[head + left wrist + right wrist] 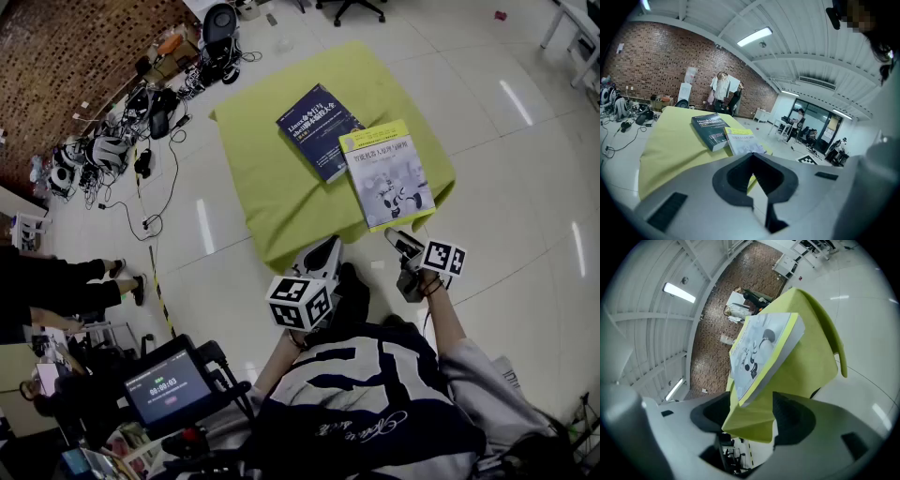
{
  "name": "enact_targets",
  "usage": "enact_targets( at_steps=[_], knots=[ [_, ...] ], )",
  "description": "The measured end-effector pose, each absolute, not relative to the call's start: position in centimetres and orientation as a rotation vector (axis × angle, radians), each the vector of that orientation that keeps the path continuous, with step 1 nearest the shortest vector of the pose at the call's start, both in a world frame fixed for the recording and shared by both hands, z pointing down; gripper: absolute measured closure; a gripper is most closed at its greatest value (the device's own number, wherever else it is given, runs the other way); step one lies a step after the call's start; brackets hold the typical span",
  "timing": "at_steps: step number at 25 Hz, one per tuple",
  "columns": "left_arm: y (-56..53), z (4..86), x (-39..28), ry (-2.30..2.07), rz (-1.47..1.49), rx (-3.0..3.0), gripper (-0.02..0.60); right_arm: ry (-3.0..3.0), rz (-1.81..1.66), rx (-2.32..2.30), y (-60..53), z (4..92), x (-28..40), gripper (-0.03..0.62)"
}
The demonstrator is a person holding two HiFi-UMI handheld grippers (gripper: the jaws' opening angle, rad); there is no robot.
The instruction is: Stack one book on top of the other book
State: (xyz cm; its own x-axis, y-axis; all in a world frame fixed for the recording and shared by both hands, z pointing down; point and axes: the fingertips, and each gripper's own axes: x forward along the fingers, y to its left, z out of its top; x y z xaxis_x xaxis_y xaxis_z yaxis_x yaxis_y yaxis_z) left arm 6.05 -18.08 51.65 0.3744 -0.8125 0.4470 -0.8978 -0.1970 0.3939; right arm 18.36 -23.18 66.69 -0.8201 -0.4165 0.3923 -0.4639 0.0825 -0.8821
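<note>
Two books lie side by side on a table under a yellow-green cloth (272,187). The dark blue book (319,127) (710,129) is the farther one. The book with the yellow-and-white cover (386,175) (743,140) (761,348) lies flat at the near right. My right gripper (405,246) (750,413) is open at the table's near right corner, level with the cloth's hanging corner (754,420), which shows between its jaws just below that book's near corner. My left gripper (323,258) (752,176) hovers off the near edge, jaws together with nothing in them.
Tangled cables and gear (122,141) crowd the floor at the left by a brick wall. A person's legs (94,277) reach in from the left. A device with a lit screen (169,384) sits at the lower left. Shiny floor surrounds the table.
</note>
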Motion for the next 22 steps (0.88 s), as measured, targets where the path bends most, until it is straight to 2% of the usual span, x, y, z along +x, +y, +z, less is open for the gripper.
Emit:
enact_targets(
  at_steps=[7, 12, 13, 14, 22],
  knots=[
    [-21.9, 52.7, 3.3, -1.408, 0.235, 2.063, 0.578, -2.302, 1.993, 0.979, -26.9, 67.9, 16.0, 0.318],
    [-22.6, 53.5, 2.7, -1.367, 0.271, 2.077, 0.578, -2.246, 2.229, 1.046, -28.3, 68.5, 15.6, 0.328],
    [-22.6, 53.6, 2.6, -1.362, 0.278, 2.077, 0.578, -2.227, 2.272, 1.070, -28.4, 68.4, 15.7, 0.368],
    [-22.7, 53.7, 2.5, -1.360, 0.282, 2.077, 0.578, -2.207, 2.300, 1.096, -28.5, 68.2, 15.9, 0.457],
    [-23.8, 54.1, 1.8, -1.344, 0.258, 2.076, 0.578, -2.237, 2.455, 1.146, -27.4, 64.5, 17.5, 0.525]
  ],
)
